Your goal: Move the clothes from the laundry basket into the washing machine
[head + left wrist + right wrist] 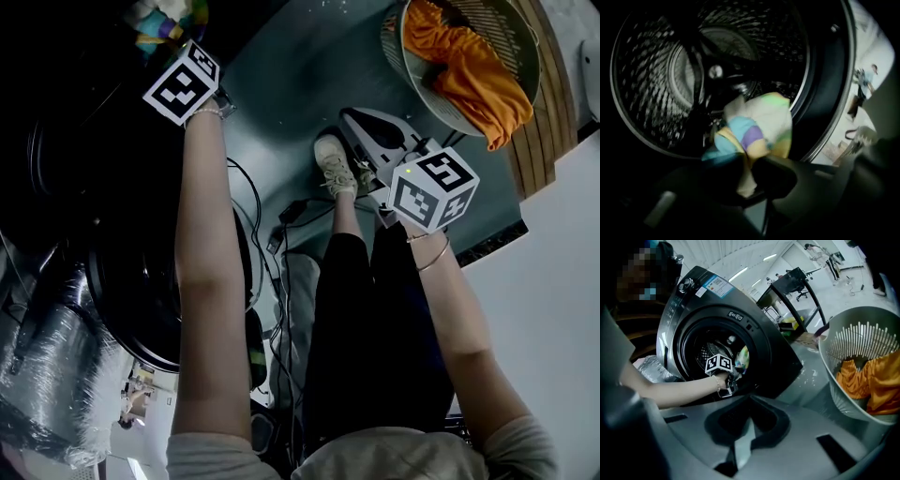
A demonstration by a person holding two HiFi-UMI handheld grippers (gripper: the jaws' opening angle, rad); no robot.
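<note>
The dark front-loading washing machine [754, 357] is filling the 9 to 11 o'clock part of the right gripper view, its round door opening facing the camera. In the left gripper view its perforated steel drum [656, 70] is spreading from 9 to 1 o'clock. A crumpled silvery hose [47, 375] is lying at 8 o'clock in the head view.

The pale slatted laundry basket [511, 37] is standing on the floor at 1 o'clock in the head view and at 3 o'clock in the right gripper view, well apart from the machine. An orange garment [469, 70] is lying in it and draping over its rim.

The person's left arm [202, 281] is reaching up to 11 o'clock, into the door opening. There the left gripper [746, 164] is pinching a pale fold of the multicoloured cloth [757, 129], which is bunching just above the jaws at the drum's mouth.

The right gripper [740, 427] is hanging between machine and basket, its jaws resting together on nothing. A light shoe [335, 164] is showing just beside it at 12 o'clock.
</note>
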